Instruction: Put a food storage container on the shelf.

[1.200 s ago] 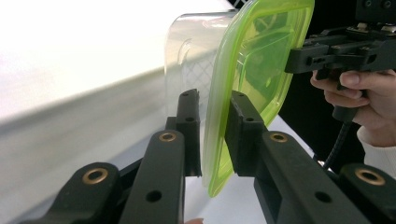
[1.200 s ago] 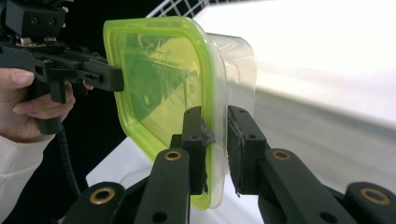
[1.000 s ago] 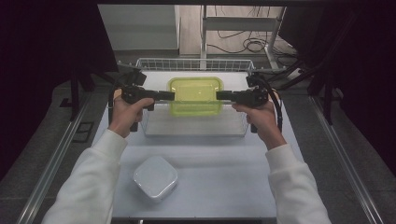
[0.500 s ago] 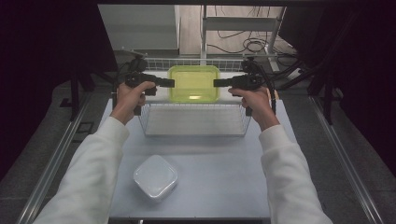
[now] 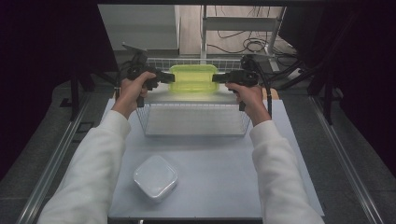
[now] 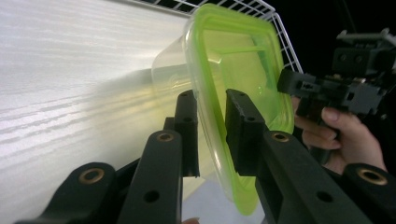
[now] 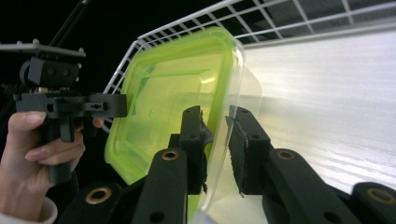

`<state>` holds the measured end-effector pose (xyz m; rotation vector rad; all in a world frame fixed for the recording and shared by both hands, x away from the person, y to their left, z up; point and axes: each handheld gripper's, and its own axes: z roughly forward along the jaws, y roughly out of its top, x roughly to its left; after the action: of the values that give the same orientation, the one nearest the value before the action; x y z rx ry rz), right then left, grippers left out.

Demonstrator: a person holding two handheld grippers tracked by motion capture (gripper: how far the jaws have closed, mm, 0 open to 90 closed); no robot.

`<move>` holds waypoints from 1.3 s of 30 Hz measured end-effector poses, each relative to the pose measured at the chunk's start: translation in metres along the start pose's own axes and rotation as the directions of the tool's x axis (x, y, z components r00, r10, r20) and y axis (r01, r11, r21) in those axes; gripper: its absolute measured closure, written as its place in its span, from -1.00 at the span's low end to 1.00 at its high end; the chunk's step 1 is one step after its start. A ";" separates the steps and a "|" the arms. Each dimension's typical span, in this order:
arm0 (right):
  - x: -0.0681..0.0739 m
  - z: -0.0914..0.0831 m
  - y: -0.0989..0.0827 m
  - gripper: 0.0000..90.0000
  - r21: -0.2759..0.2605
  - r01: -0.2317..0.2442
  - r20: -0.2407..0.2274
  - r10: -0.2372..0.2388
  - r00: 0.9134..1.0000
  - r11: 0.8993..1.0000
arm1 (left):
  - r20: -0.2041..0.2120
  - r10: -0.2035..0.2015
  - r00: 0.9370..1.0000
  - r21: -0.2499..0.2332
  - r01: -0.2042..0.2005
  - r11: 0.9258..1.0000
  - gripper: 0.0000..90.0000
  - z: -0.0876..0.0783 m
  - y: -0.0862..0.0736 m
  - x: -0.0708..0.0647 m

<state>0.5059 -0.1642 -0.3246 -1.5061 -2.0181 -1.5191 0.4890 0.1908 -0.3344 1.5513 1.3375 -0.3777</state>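
1. The white rectangular table top carries a white wire-mesh basket at its far half.
2. The clear plastic food container with a yellow-green lid is held level above the far part of the basket, close to its back wall, between the two grippers.
3. The left gripper straddles the container's left rim. In the left gripper view, the lid edge sits between its black jaws, which have just been opening; a narrow gap shows beside the edge.
4. The right gripper straddles the right rim in the same way; its jaws have just been opening, with the rim between them.
5. A white rounded-square lidded box sits on the near table area, well apart from the basket.
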 end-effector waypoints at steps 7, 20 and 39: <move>-0.010 0.006 0.002 0.61 -0.026 -0.094 -0.022 0.093 0.995 0.995 | 0.051 -0.047 0.998 -0.001 0.047 0.999 0.62 0.003 0.004 0.011; -0.009 0.006 0.001 0.60 -0.035 -0.113 -0.019 0.113 0.993 0.993 | 0.024 -0.031 0.999 -0.010 0.032 0.999 0.62 0.003 0.003 0.007; 0.035 -0.039 -0.021 -0.29 -0.107 0.174 0.067 -0.168 0.984 0.979 | -0.186 0.329 0.926 -0.145 -0.357 0.923 -0.56 -0.045 -0.048 -0.050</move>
<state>0.4583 -0.1740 -0.2966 -1.4654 -2.1786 -1.6996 0.4142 0.1946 -0.2993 1.6519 1.1508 0.0844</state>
